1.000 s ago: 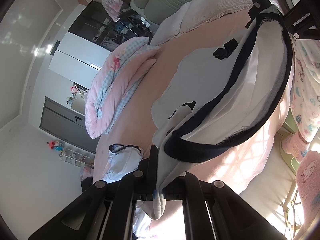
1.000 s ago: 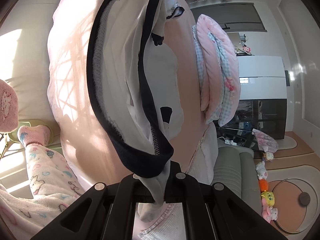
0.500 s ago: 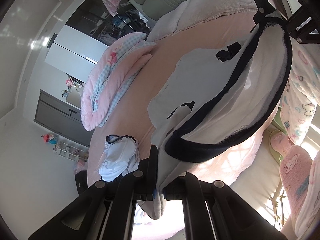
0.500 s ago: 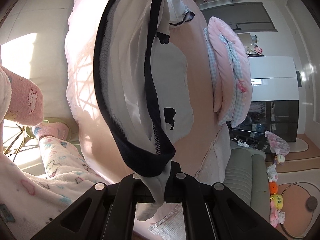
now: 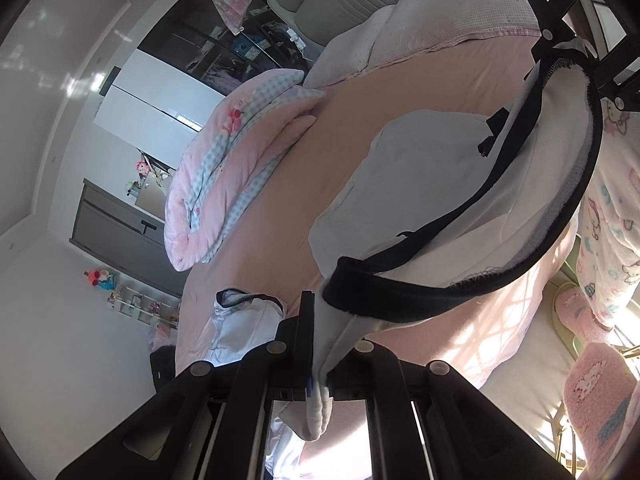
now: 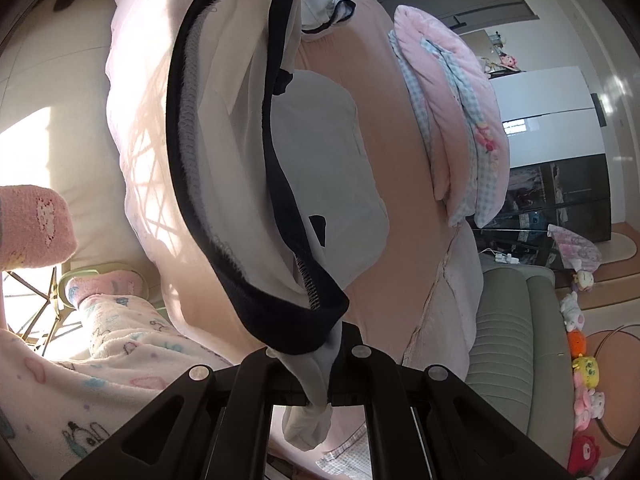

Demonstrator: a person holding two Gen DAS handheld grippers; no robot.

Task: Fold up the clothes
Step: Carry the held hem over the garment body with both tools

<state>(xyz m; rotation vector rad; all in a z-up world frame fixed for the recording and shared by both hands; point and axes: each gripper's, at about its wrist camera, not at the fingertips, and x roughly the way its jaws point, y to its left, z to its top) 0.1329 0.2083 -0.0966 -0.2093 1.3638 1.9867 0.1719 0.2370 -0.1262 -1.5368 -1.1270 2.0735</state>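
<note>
A white garment with a dark navy waistband (image 5: 404, 300) hangs stretched between both grippers above the pink bed. My left gripper (image 5: 320, 368) is shut on one end of the waistband. My right gripper (image 6: 320, 372) is shut on the other end; the band (image 6: 280, 304) loops away from it. The garment's lower part (image 5: 416, 168) lies on the sheet, also in the right wrist view (image 6: 320, 152). The right gripper's frame shows at the top right of the left wrist view (image 5: 560, 12).
A folded pink checked quilt (image 5: 232, 176) lies further along the bed. Another white garment with dark trim (image 5: 244, 320) lies crumpled on the bed (image 5: 340, 92). A grey pillow (image 5: 420, 28) and a green sofa (image 6: 516, 344) are beyond. My legs in pink pyjamas (image 6: 100, 360) are by the bed edge.
Both grippers have shifted slightly with the waistband held between them; the view has swung a little across the bed. The grip is unchanged.
</note>
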